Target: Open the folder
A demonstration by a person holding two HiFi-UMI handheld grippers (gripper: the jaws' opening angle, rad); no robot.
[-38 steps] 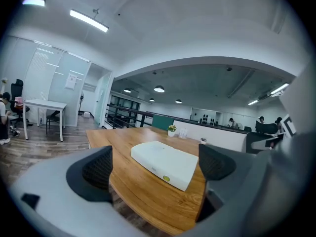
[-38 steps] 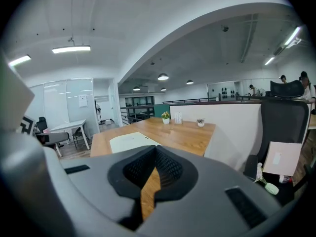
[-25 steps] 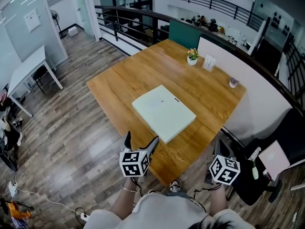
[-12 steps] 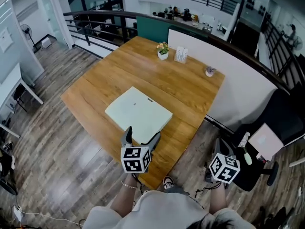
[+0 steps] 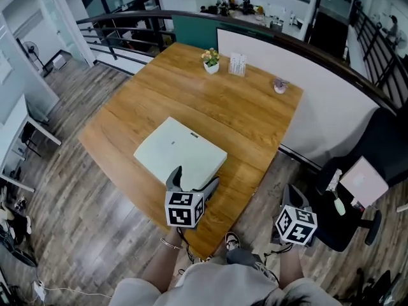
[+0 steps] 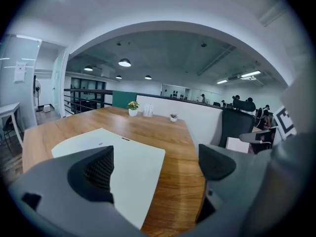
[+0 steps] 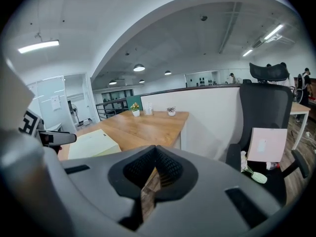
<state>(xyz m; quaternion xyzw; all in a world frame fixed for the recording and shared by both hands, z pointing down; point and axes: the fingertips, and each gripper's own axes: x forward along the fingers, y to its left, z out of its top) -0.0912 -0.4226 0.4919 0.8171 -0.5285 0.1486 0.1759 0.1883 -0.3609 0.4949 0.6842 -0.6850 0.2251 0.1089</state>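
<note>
- The pale green folder (image 5: 180, 152) lies flat and closed on the wooden table (image 5: 242, 113), towards the edge nearest the person
- Left gripper (image 5: 194, 178) is up at the folder's near corner with its fingers spread wide and nothing between them
- In the left gripper view one finger (image 6: 96, 172) sits over the folder's cover and the other (image 6: 217, 163) over bare wood to the right; whether either touches, I cannot tell
- Right gripper (image 7: 155, 171) hangs off the table, beyond its right corner, fingers pressed together and empty, with only a sliver of wood showing through the slit
- A black office chair (image 5: 376, 164) stands just to the right of that gripper, a pink sheet (image 5: 363, 180) resting on it
- At the far end of the table, a small flower pot (image 5: 210, 60) and a clear card stand (image 5: 237, 64) sit side by side, and a tiny plant pot (image 5: 279, 86) sits further right
- A white partition (image 5: 319, 101) runs along the table's right side
</note>
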